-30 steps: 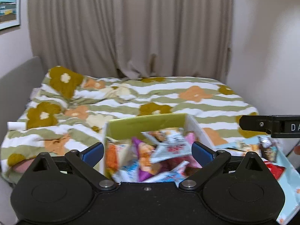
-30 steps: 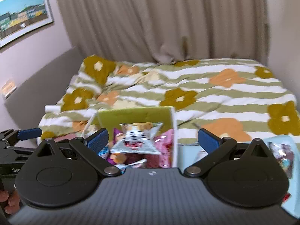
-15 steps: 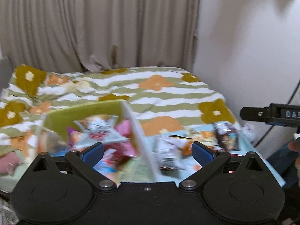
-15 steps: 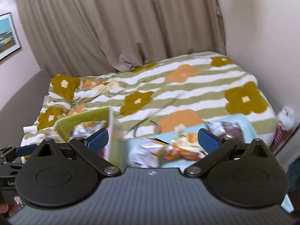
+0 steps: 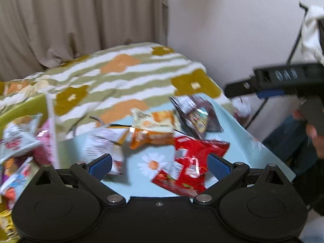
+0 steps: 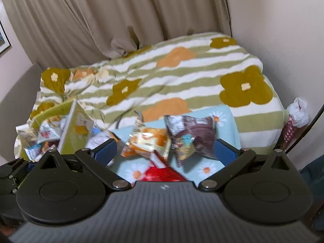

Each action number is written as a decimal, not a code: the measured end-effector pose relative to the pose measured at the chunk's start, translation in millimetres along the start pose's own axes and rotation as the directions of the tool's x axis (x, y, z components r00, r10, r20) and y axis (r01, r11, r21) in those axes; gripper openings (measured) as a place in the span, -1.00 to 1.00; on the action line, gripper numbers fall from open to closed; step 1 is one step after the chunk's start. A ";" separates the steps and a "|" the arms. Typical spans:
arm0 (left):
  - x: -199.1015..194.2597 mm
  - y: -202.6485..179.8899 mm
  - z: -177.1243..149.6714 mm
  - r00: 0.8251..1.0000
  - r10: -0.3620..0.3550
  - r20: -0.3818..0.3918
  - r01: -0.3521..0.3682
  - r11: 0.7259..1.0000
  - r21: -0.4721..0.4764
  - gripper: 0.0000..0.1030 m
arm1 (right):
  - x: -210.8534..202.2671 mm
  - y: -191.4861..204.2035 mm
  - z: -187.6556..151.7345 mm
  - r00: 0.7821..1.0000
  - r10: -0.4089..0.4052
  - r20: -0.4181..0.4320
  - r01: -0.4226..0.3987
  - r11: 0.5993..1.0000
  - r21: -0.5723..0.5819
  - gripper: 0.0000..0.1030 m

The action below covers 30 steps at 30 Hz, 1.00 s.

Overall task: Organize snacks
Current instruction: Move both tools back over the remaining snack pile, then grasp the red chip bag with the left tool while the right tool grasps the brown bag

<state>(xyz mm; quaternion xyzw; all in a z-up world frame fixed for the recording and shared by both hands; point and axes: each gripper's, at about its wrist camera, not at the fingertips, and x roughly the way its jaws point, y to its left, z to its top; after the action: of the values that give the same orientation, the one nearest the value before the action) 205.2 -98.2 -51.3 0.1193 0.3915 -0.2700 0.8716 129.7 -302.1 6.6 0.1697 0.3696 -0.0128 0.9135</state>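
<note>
Evidently the loose snack packets lie spread on the light-blue daisy cloth [image 5: 141, 184] so each can be picked singly: red packet [image 5: 188, 162] at six o'clock, orange packet [image 6: 147, 141] centre, dark packet [image 6: 194, 135] at two o'clock. The green box [image 6: 75, 133], at nine o'clock, already holds several. Both the left gripper [image 5: 160, 164] and right gripper [image 6: 165, 149] hover level over the cloth, jaws spread wide, empty.
</note>
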 end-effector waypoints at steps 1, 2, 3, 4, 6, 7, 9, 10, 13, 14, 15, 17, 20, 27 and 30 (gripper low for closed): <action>7.4 -5.2 -0.5 1.000 -0.006 -0.013 0.006 1.000 0.013 0.97 | 6.2 -7.3 1.7 1.000 0.002 -0.015 -0.002 1.000 -0.002 1.00; 16.3 -10.2 -1.2 1.000 -0.012 -0.024 0.012 1.000 0.029 0.97 | 13.7 -15.0 4.0 1.000 0.007 -0.030 -0.007 1.000 -0.003 1.00; 24.3 -14.6 -1.9 0.999 -0.015 -0.032 0.017 0.999 0.045 0.97 | 21.4 -21.6 5.8 0.999 0.014 -0.044 -0.014 1.000 -0.003 1.00; 34.4 -19.8 -2.7 0.999 -0.018 -0.044 0.021 0.998 0.066 0.97 | 29.6 -29.1 7.8 0.998 0.022 -0.057 -0.022 1.000 -0.001 1.00; 51.3 -28.2 -4.5 0.998 -0.018 -0.064 0.024 0.994 0.102 0.97 | 47.2 -43.2 11.1 0.996 0.038 -0.085 -0.038 0.999 0.000 1.00; 60.3 -32.2 -5.7 0.997 -0.017 -0.075 0.026 0.992 0.122 0.97 | 54.3 -48.3 12.0 0.995 0.044 -0.094 -0.044 0.999 0.000 1.00; 75.1 -38.0 -8.5 0.995 -0.011 -0.096 0.026 0.988 0.155 0.97 | 70.5 -58.1 13.0 0.992 0.058 -0.115 -0.060 0.998 -0.008 1.00; 83.2 -41.2 -10.0 0.994 -0.007 -0.105 0.025 0.985 0.172 0.97 | 78.4 -62.3 13.2 0.990 0.064 -0.127 -0.066 0.998 -0.012 1.00; 100.7 -45.9 -11.7 0.992 0.002 -0.129 0.023 0.981 0.194 0.97 | 98.9 -72.2 15.0 0.984 0.092 -0.154 -0.094 0.996 -0.009 1.00; 105.6 -46.4 -11.8 0.991 -0.011 -0.133 0.037 0.981 0.189 0.98 | 104.7 -75.1 15.4 0.982 0.100 -0.160 -0.102 0.995 -0.004 1.00; 109.5 -46.3 -11.2 0.990 -0.029 -0.137 0.053 0.982 0.180 0.98 | 110.3 -77.6 15.7 0.980 0.107 -0.165 -0.109 0.994 0.000 1.00; 119.8 -47.8 -10.3 0.988 -0.035 -0.152 0.061 0.984 0.170 0.98 | 121.0 -81.0 16.7 0.976 0.125 -0.176 -0.126 0.992 0.006 1.00; 134.3 -51.7 -12.1 0.985 -0.005 -0.175 0.037 0.982 0.183 0.97 | 134.1 -83.0 18.9 0.971 0.151 -0.185 -0.152 0.988 0.012 1.00; 153.6 -43.1 -17.7 0.974 -0.049 -0.223 0.074 0.992 0.103 0.65 | 159.4 -88.8 20.5 0.964 0.153 -0.219 -0.154 0.988 0.014 1.00; 151.1 -36.6 -20.3 0.972 -0.068 -0.224 0.080 0.996 0.043 0.54 | 166.0 -90.4 19.5 0.962 0.151 -0.229 -0.151 0.988 0.018 1.00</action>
<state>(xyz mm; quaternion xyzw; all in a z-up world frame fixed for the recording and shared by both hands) 254.8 -176.9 -177.5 0.1568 0.4837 -0.2973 0.8081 249.9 -376.5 -120.3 0.1976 0.4589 0.0765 0.8628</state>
